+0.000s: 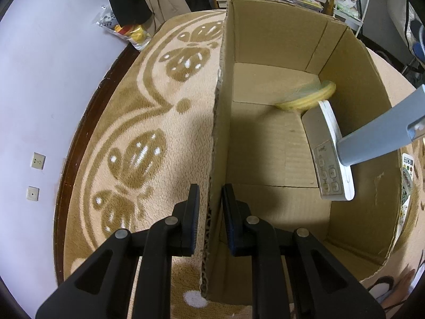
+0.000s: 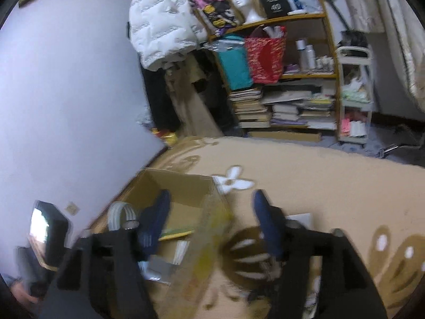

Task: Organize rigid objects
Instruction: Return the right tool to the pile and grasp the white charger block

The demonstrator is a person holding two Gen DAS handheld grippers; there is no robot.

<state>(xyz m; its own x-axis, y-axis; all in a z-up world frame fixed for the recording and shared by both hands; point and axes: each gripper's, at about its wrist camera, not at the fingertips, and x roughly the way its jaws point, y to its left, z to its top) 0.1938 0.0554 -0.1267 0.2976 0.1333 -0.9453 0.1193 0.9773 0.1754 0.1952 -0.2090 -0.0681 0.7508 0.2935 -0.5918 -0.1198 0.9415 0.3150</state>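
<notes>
An open cardboard box (image 1: 265,53) stands on the patterned rug. My left gripper (image 1: 210,199) is shut on the box's left wall, one finger outside and one inside. Inside the box lie a white remote control (image 1: 329,156) with buttons, a grey flat object (image 1: 382,130) resting across it, and a blurred yellow object (image 1: 308,98) near the far right corner. My right gripper (image 2: 212,220) is open and empty above the box (image 2: 183,188) near its right wall. The right wrist view is motion-blurred; a yellow smear (image 2: 209,236) shows between the fingers.
The beige rug with brown flower pattern (image 1: 138,133) covers the floor. A lilac wall (image 1: 39,79) runs on the left. A bookshelf with stacked books (image 2: 279,106), a white cart (image 2: 353,93) and hanging coats (image 2: 162,26) stand beyond. Printed packets (image 1: 406,183) lie right of the box.
</notes>
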